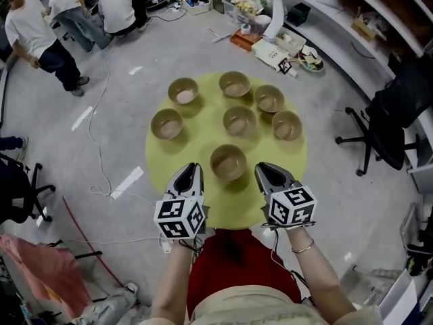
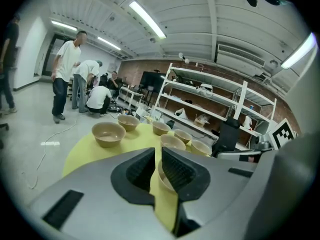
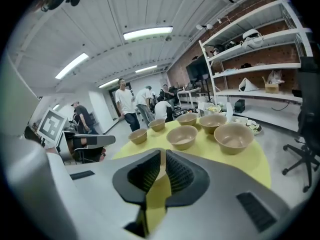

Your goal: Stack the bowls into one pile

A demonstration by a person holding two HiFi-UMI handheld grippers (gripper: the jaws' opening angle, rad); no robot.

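on yellow table | head view alone shows seven bowls | left tongs, right tongs pressed together

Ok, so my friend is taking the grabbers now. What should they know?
Left gripper: shut and empty, just left of the nearest bowl.
Right gripper: shut and empty, just right of that same bowl.
Bowls: seven in all, each upright and standing alone on the yellow table. The other six sit farther back.
Done: nothing is stacked yet.
Left: open the jaws, pick up the bowls and nest them into one pile. The nearest bowl is probably the easiest one to start with.
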